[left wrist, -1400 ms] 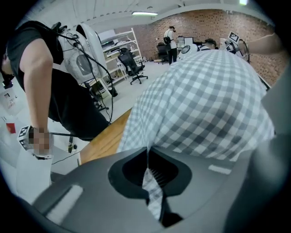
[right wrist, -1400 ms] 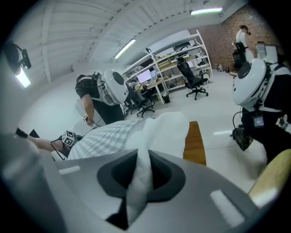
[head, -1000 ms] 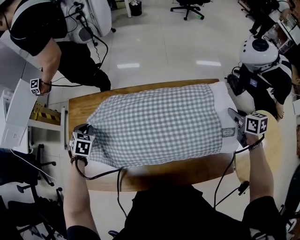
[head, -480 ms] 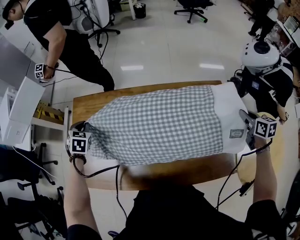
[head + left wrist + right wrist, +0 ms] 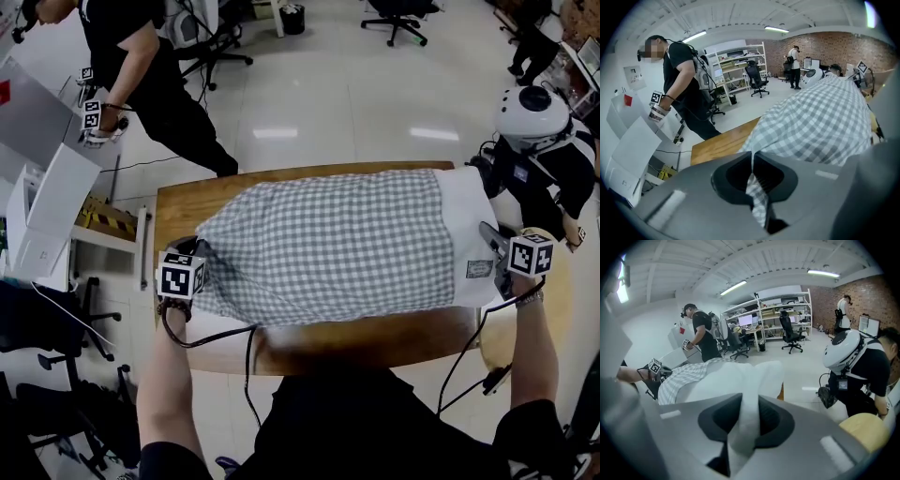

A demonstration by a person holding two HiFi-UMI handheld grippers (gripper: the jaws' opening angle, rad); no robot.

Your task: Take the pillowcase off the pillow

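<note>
A pillow in a grey-and-white checked pillowcase (image 5: pixel 337 248) lies across the wooden table (image 5: pixel 187 202). The pillow's bare white end (image 5: pixel 469 234) sticks out of the case on the right. My left gripper (image 5: pixel 194 251) is shut on the checked case's left corner, and the cloth is pinched between its jaws (image 5: pixel 752 176). My right gripper (image 5: pixel 489 242) holds the white pillow end. Its jaws have just been opening a little, with a thick fold of white fabric (image 5: pixel 740 394) still filling the gap between them.
A person in black (image 5: pixel 141 66) with a marker cube on the wrist walks behind the table at far left. Another person in a white helmet (image 5: pixel 534 117) stands close at the right. A round tan stool (image 5: pixel 555 295) sits by my right arm. White boxes (image 5: pixel 47 216) stand at left.
The right gripper has drawn the pillow's white end further right, so more white shows beyond the checked case. The left gripper has shifted slightly right with its corner. The person at back left has walked on.
</note>
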